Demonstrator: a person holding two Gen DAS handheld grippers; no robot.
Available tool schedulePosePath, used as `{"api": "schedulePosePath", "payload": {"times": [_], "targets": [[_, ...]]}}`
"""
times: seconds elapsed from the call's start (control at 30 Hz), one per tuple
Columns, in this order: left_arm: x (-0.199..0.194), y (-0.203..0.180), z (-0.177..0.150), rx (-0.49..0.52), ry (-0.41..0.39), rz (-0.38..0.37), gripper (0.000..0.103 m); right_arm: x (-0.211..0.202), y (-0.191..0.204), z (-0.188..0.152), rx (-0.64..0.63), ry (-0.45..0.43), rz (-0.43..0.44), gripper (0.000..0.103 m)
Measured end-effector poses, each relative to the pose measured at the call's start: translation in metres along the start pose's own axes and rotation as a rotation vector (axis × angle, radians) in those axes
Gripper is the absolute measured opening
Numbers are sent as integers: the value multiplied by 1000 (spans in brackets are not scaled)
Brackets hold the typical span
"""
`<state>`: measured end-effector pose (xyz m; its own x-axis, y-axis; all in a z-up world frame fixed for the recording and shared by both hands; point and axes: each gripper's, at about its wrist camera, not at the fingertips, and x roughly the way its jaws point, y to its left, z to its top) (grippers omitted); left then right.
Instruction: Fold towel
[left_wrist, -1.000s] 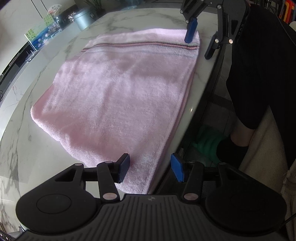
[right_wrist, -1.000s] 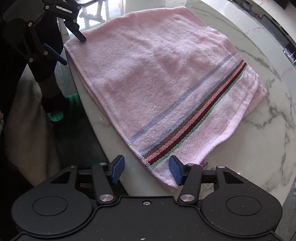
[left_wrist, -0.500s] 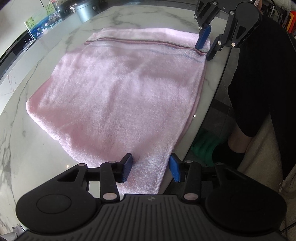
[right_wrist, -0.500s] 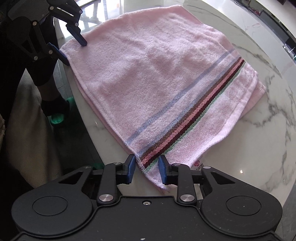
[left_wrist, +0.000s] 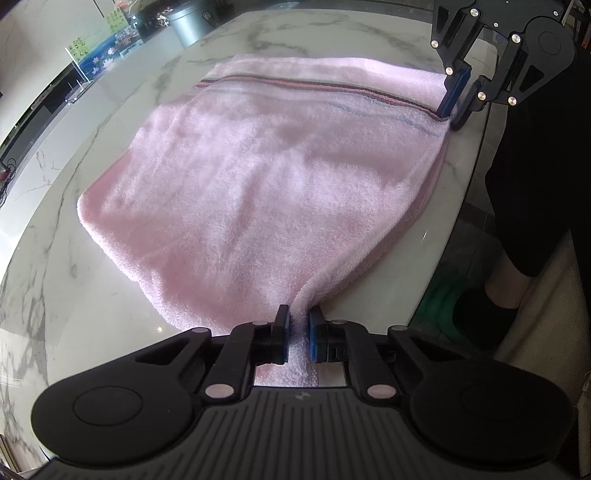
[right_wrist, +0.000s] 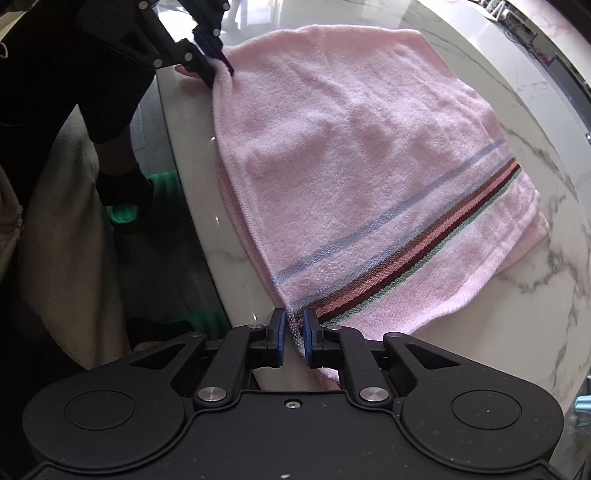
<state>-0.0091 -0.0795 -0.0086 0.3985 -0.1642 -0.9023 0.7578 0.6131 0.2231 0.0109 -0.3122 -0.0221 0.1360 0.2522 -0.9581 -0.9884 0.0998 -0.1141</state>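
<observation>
A pink towel (left_wrist: 258, 184) with a striped band lies folded on the white marble table (left_wrist: 92, 295); it also shows in the right wrist view (right_wrist: 351, 166). My left gripper (left_wrist: 298, 334) is shut on the towel's plain near corner at the table's edge. My right gripper (right_wrist: 293, 332) is shut on the striped corner. Each gripper shows in the other's view: the right one (left_wrist: 452, 107) at the far striped corner, the left one (right_wrist: 218, 70) at the far plain corner. The gripped corners are pinched up slightly.
The table's curved edge (left_wrist: 454, 229) runs beside the gripped side. A person in black (left_wrist: 535, 184) stands off that edge, with green slippers (right_wrist: 129, 210) on the floor. A metal pot (left_wrist: 188, 22) and small items stand at the far end.
Both grippers moved forward onto the towel's near-edge corners and shut on them. The corners now bunch up between the pads.
</observation>
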Motion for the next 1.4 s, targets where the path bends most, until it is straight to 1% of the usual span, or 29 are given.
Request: {"api": "schedulePosePath", "payload": {"times": [0.03, 0.07, 0.1, 0.2, 0.3, 0.43, 0.53, 0.63, 0.87, 0.93, 0.97, 1.0, 1.03, 1.17, 1.4], "targets": [[0, 0, 0, 3, 5, 2, 8, 0, 2, 0, -28, -1, -4, 25], [0, 0, 0, 4, 8, 2, 8, 0, 4, 1, -57, -1, -9, 33], [0, 0, 0, 1, 9, 0, 8, 1, 4, 1, -75, 8, -12, 37], [0, 1, 0, -8, 10, -6, 8, 5, 4, 5, -127, 32, -21, 37], [0, 0, 1, -12, 11, -7, 9, 10, 0, 10, -154, 64, 8, 37], [0, -1, 1, -12, 6, -7, 8, 16, -7, 19, -154, 111, 40, 37], [1, -1, 0, -15, 0, -9, 9, 20, -15, 24, -119, 138, 74, 38], [1, -2, -1, -15, -2, -8, 8, 23, -17, 26, -116, 146, 90, 38], [1, -3, 0, -12, 2, -8, 8, 24, -13, 26, -128, 145, 96, 32], [1, -3, 0, -7, 4, -8, 8, 24, -12, 28, -137, 148, 90, 24], [1, -3, 0, -6, 4, -8, 8, 24, -11, 28, -152, 152, 77, 15], [1, -3, 0, -5, 5, -9, 8, 24, -11, 29, -165, 156, 66, 10], [1, -3, 1, -4, 7, -10, 8, 24, -10, 30, -178, 159, 56, 9], [2, -2, 2, -9, 12, -11, 8, 26, -9, 32, -191, 163, 47, 8], [3, -4, 3, -4, 10, -1, 8, 26, -5, 25, -172, 136, 24, 8]]}}
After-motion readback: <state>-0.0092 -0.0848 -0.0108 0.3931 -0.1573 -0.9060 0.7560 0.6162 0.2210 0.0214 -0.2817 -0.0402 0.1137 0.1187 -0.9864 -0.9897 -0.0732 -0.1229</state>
